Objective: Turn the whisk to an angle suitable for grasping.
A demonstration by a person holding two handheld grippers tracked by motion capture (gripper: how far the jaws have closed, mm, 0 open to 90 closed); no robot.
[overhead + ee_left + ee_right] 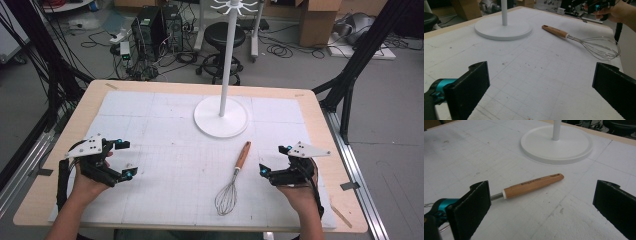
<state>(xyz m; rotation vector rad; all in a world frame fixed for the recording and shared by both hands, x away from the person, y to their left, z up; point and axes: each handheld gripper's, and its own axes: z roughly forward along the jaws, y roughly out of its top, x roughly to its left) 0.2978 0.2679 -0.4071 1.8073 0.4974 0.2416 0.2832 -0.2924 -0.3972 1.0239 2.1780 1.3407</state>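
In the high view, a wooden table (320, 107) carries a white mat (165, 150) with a faint grid and small dark marks. Behind it, at twelve o'clock, the grey floor holds a black stool (225, 37), computer towers (155, 30), many cables and a cardboard box (317, 22). A white stand (221, 116) with a round base and a thin pole rises from the far middle of the mat. A whisk (234, 180) lies just toward five o'clock from this base, apart from it, its wooden handle toward the stand and its wires toward the near edge. The left gripper (125, 159) is at nine o'clock with its jaws wide apart and nothing between them. The right gripper (272, 160) is at three o'clock, just beside the whisk, also spread and empty.

In the left gripper view, the jaws stand far apart over bare mat. The whisk (584, 42) lies ahead at about one o'clock, the stand base (504, 31) at eleven o'clock, and the other hand (616, 11) at the top right corner.

In the right gripper view, the jaws are apart. The whisk handle (532, 185) lies on the mat ahead of them, nearer the left jaw, which hides part of its metal neck. The stand base (556, 145) is behind it at twelve o'clock.
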